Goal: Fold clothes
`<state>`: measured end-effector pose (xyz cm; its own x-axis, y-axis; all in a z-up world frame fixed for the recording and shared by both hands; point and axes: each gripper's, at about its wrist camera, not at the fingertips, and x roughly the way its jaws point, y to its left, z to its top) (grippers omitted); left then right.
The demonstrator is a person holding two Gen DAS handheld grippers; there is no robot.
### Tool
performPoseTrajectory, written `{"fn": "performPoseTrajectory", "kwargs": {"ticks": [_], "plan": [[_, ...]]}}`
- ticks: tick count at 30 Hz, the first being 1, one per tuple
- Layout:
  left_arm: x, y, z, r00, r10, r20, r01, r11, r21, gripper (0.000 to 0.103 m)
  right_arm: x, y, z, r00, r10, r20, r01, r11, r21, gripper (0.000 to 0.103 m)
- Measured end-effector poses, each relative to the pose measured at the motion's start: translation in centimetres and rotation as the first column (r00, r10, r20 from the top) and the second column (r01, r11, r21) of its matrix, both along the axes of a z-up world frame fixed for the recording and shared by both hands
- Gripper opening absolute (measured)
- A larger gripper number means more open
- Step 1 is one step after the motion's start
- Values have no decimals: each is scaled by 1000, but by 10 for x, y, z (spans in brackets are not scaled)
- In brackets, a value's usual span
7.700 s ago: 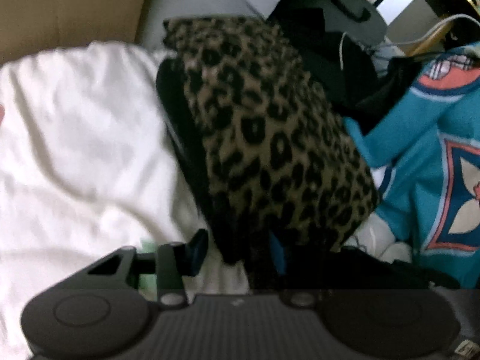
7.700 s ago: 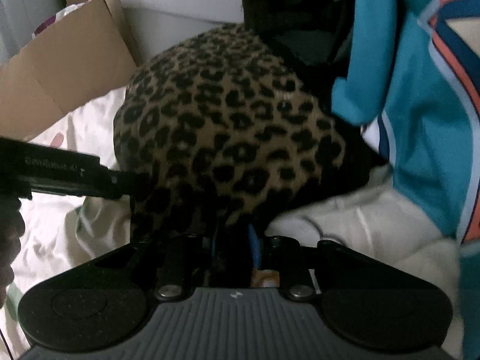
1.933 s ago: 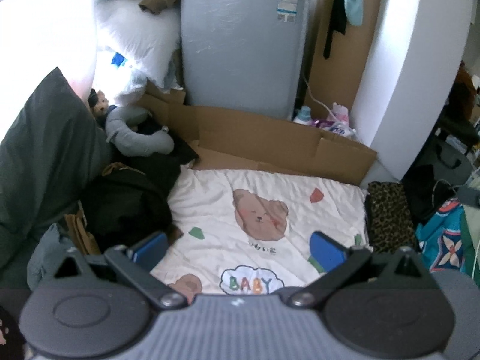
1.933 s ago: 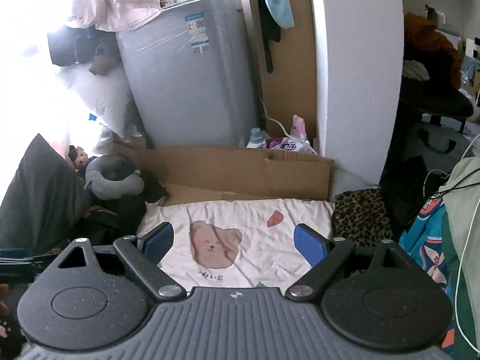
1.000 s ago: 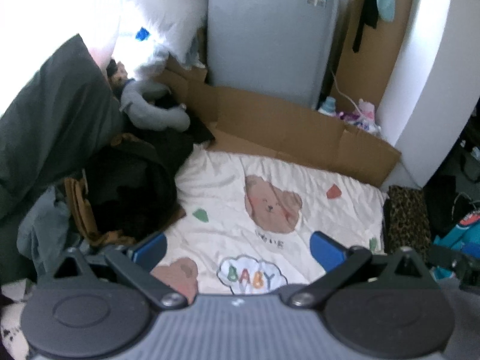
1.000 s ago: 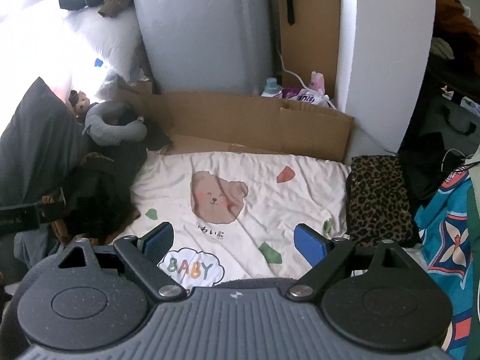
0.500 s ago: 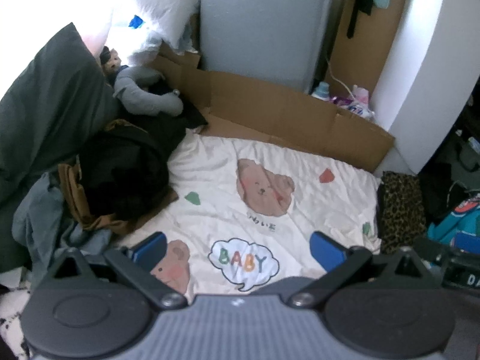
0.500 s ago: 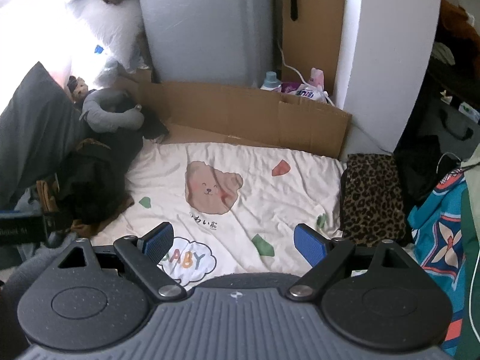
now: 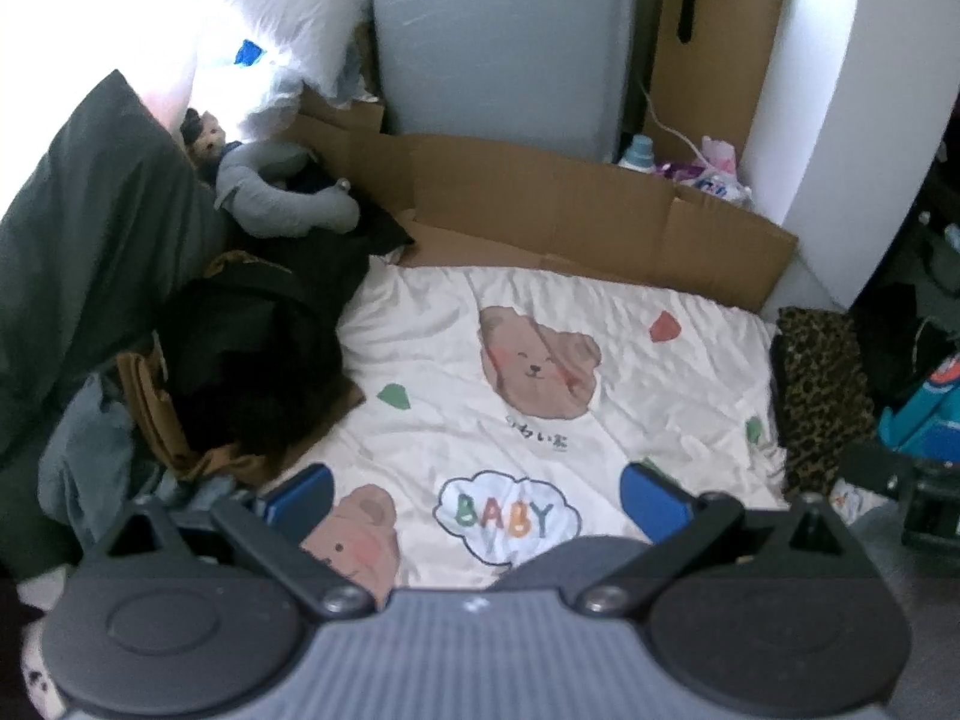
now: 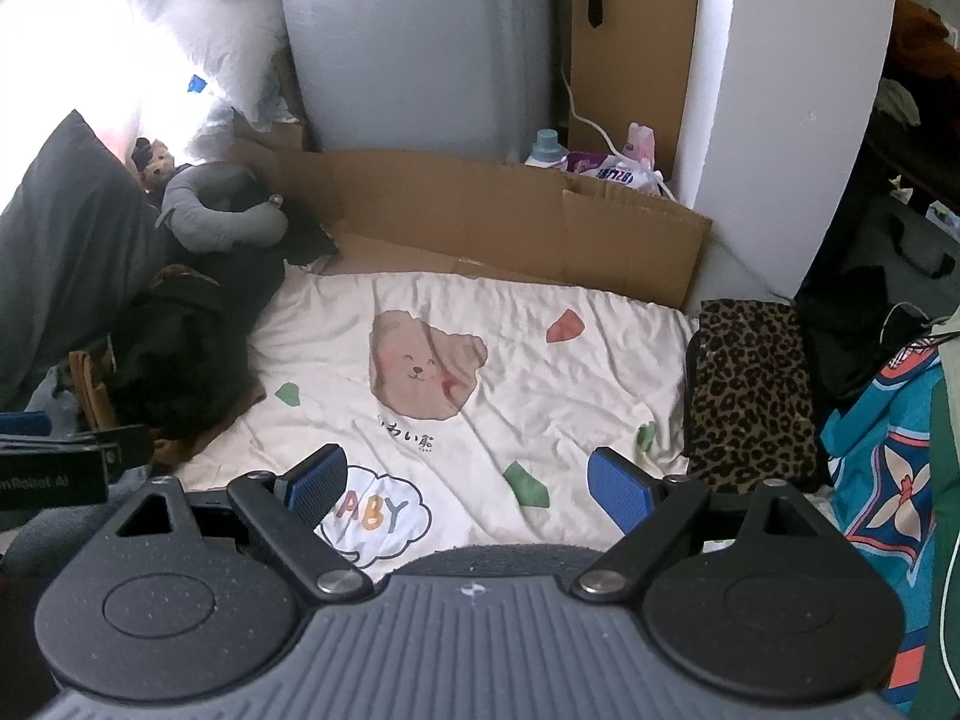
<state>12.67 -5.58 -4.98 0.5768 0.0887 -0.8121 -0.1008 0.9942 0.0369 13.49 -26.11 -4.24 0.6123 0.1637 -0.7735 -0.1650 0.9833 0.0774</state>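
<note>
A folded leopard-print garment (image 10: 750,387) lies at the right edge of the white bear-print blanket (image 10: 480,324); it also shows in the left wrist view (image 9: 822,387). A heap of dark and brown clothes (image 9: 240,360) lies at the blanket's left edge, also in the right wrist view (image 10: 174,354). My left gripper (image 9: 477,495) is open and empty above the blanket's near part (image 9: 540,312). My right gripper (image 10: 465,483) is open and empty, high above the blanket. A teal patterned garment (image 10: 888,474) lies right of the leopard piece.
A cardboard sheet (image 10: 480,210) stands behind the blanket, before a grey appliance (image 10: 414,42). A grey neck pillow (image 10: 222,204) and a dark cushion (image 9: 78,228) sit at the left. Bottles and packets (image 10: 600,162) stand by a white pillar (image 10: 786,90).
Both grippers went from shut on the leopard-print garment to open and empty, pulled back high above the blanket. Over the last second they tipped down a little.
</note>
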Motion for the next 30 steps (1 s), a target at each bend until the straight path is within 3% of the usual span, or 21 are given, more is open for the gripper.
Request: {"fn": "performPoseTrajectory", "kwargs": {"ticks": [11, 18, 30], "plan": [[0, -4, -2, 1000, -7, 7, 6, 1000, 7, 103, 2, 0, -2, 1000, -1, 1, 1, 1000, -13, 92], [3, 7, -5, 1000, 8, -9, -9, 998, -61, 103, 2, -3, -3, 1000, -7, 2, 7, 1000, -7, 92], [4, 12, -8, 1000, 23, -13, -24, 997, -74, 103, 4, -7, -5, 1000, -11, 2, 11, 1000, -8, 92]]}}
